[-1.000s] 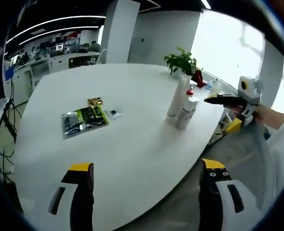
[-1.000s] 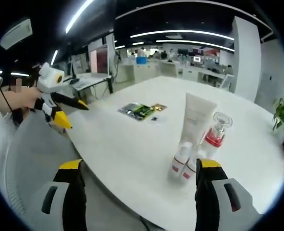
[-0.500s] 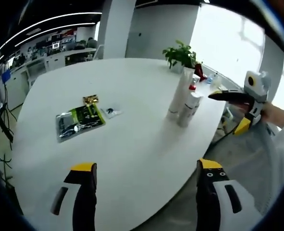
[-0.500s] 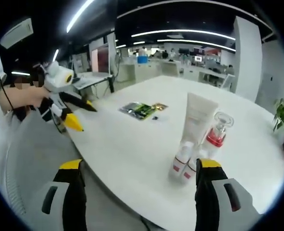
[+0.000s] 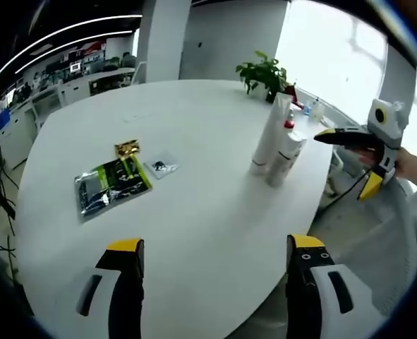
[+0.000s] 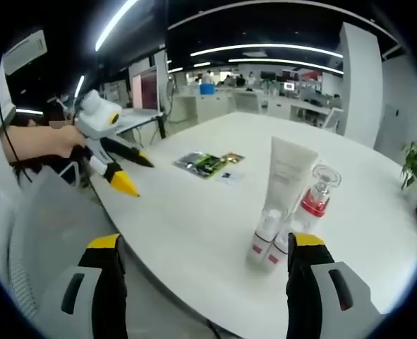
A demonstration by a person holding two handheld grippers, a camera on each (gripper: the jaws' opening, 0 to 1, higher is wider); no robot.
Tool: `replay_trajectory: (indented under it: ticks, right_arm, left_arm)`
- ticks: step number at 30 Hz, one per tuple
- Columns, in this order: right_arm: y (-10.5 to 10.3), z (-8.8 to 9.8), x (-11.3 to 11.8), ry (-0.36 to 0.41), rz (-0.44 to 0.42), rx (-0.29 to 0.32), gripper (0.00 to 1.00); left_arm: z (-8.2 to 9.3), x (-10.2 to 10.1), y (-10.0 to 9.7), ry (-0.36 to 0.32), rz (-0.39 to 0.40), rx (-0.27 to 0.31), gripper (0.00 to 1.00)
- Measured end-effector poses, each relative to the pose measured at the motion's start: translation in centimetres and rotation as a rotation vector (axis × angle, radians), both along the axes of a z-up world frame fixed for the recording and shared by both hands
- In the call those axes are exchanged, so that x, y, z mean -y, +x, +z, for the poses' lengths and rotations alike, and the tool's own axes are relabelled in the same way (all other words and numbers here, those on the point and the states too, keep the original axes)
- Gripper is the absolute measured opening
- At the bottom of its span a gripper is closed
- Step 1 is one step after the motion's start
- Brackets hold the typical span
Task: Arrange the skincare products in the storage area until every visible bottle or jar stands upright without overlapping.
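Observation:
A group of skincare products stands upright near the table's edge. It is made up of a tall white tube (image 6: 289, 173), a clear glass bottle with red liquid (image 6: 314, 195) and two small white bottles with red labels (image 6: 262, 244). In the left gripper view the tube (image 5: 271, 134) and a small bottle (image 5: 286, 157) stand at centre right. My left gripper (image 5: 215, 244) is open and empty over the near part of the table; it also appears as the left gripper (image 6: 137, 176) in the other view. My right gripper (image 6: 205, 241) is open and empty, short of the bottles, and is seen as the right gripper (image 5: 346, 164) beyond the table's edge.
On the white table (image 5: 208, 212) lie a green-black sachet (image 5: 113, 185), a gold sachet (image 5: 127, 148) and a small clear packet (image 5: 160, 167). A potted plant (image 5: 264, 70) stands at the far edge. A person's hand (image 6: 42, 141) holds the left gripper. Office desks fill the background.
My left gripper has moved forward over the table's near edge, towards the sachets. The right gripper has hardly moved. The bottles have stayed where they were.

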State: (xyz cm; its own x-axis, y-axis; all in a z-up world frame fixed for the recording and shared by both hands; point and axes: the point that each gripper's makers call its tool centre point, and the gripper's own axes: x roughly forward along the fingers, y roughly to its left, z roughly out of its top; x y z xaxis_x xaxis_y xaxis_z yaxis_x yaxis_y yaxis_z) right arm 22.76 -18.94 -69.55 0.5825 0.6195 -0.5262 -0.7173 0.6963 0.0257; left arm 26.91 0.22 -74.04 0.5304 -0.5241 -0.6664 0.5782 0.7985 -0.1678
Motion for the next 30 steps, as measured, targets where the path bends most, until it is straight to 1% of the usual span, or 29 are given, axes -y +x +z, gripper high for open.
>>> replay_trajectory:
  ticks: [2,6,9,12,16,18,22,23,24,25,28,30]
  right_arm:
    - [0.1,0.0,0.1,0.003,-0.005,-0.002,0.95]
    - [0.1,-0.1,0.2,0.003,-0.012,-0.006,0.95]
    - [0.2,-0.1,0.2,0.001,-0.017,-0.010,0.95]
    - [0.3,-0.2,0.3,0.002,-0.021,-0.013,0.95]
    - [0.4,-0.2,0.5,0.010,-0.035,-0.020,0.94]
    - [0.5,-0.2,0.7,0.017,-0.048,-0.020,0.94]
    - [0.6,-0.2,0.8,0.018,-0.054,-0.023,0.94]
    - [0.5,-0.3,0.8,0.014,-0.054,-0.025,0.94]
    - [0.5,-0.3,0.7,0.012,-0.053,-0.025,0.94]
    - [0.5,-0.3,0.7,0.010,-0.053,-0.026,0.94]
    - [0.6,-0.3,0.9,0.013,-0.061,-0.027,0.94]
    - [0.6,-0.3,0.9,0.018,-0.066,-0.028,0.94]
  left_arm:
    - [-0.2,-0.2,0.5,0.010,-0.001,-0.006,0.80]
    - [-1.1,-0.9,1.7,0.033,-0.002,-0.018,0.79]
    - [-1.2,-1.2,2.1,0.043,0.001,-0.025,0.78]
    - [-2.1,-1.8,3.1,0.065,0.014,-0.035,0.77]
    - [-2.7,-2.7,4.2,0.094,0.029,-0.039,0.77]
    - [-3.2,-3.3,5.0,0.097,0.053,-0.051,0.77]
    - [-3.8,-4.1,6.2,0.076,0.146,-0.073,0.77]
    - [-3.7,-4.2,6.1,0.066,0.185,-0.081,0.77]
    - [-3.8,-4.2,6.1,0.058,0.206,-0.089,0.77]
    - [-4.1,-4.5,6.5,0.044,0.237,-0.102,0.77]
    - [-4.8,-5.3,7.3,0.043,0.277,-0.112,0.76]
    - [-5.4,-6.0,8.3,0.042,0.292,-0.111,0.76]
